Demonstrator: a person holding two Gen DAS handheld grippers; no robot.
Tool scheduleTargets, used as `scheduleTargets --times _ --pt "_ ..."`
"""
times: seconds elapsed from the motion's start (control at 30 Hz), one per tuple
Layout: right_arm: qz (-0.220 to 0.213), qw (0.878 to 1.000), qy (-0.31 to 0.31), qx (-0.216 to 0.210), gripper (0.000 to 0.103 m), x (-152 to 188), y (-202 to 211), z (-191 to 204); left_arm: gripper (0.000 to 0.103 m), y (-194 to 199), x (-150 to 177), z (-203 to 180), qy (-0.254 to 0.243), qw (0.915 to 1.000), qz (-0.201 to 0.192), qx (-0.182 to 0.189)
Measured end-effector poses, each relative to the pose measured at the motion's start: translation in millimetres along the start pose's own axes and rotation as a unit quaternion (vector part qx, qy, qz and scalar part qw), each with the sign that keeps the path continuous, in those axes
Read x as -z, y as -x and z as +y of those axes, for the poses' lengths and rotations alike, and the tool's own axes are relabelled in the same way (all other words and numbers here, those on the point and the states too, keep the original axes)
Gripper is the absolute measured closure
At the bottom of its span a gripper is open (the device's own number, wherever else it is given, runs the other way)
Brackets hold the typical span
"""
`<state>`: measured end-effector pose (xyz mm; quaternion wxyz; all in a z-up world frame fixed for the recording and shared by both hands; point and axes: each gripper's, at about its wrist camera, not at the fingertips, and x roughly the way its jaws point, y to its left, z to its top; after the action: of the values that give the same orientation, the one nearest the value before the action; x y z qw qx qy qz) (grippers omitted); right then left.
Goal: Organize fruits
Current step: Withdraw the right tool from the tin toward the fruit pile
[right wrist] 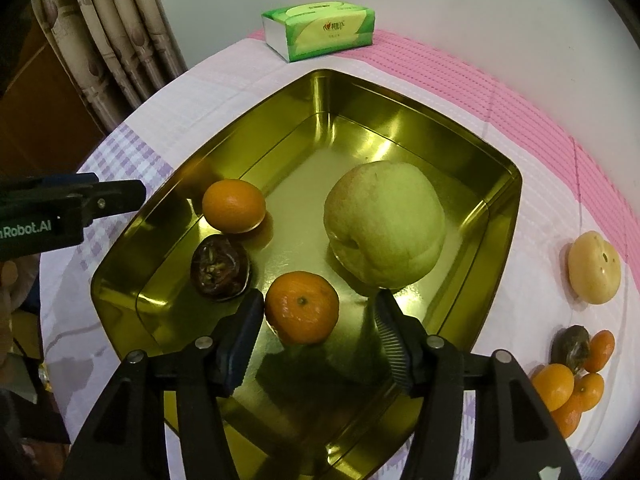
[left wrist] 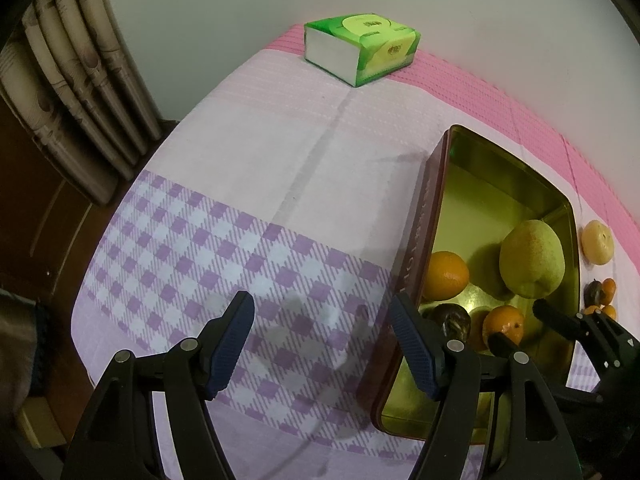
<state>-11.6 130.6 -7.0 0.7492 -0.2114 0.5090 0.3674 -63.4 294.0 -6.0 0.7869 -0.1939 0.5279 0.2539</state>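
Observation:
A gold tin (right wrist: 500,184) holds a large green-yellow fruit (right wrist: 384,224), an orange (right wrist: 234,206), a dark brown fruit (right wrist: 220,272) and a second orange (right wrist: 302,307). My right gripper (right wrist: 318,308) is open inside the tin. The second orange rests on the tin floor between its jaws, close to the left pad and with a clear gap to the right pad. My left gripper (left wrist: 322,304) is open over the checked cloth, with nothing between its fingers. Its right finger stands beside the tin's left wall (left wrist: 436,216).
On the cloth right of the tin lie a pale yellow fruit (right wrist: 594,268), several small oranges (right wrist: 560,388) and another dark fruit (right wrist: 570,344). A green tissue pack (right wrist: 320,30) sits at the far edge by the wall. A curtain (left wrist: 80,80) hangs at the left.

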Motion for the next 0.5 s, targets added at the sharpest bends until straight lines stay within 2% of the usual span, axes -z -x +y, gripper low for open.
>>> scheduleTargets --times 0.2,0.5 --pt "-0.01 1.0 0.005 0.009 0.045 1 8 1 0.032 0 1 -3 -0.006 1.0 0.001 0.0" --pt "-0.024 1.0 -0.004 -0.003 0.045 3 21 -2 0.032 1 1 -4 -0.008 1.0 -0.002 -0.003"
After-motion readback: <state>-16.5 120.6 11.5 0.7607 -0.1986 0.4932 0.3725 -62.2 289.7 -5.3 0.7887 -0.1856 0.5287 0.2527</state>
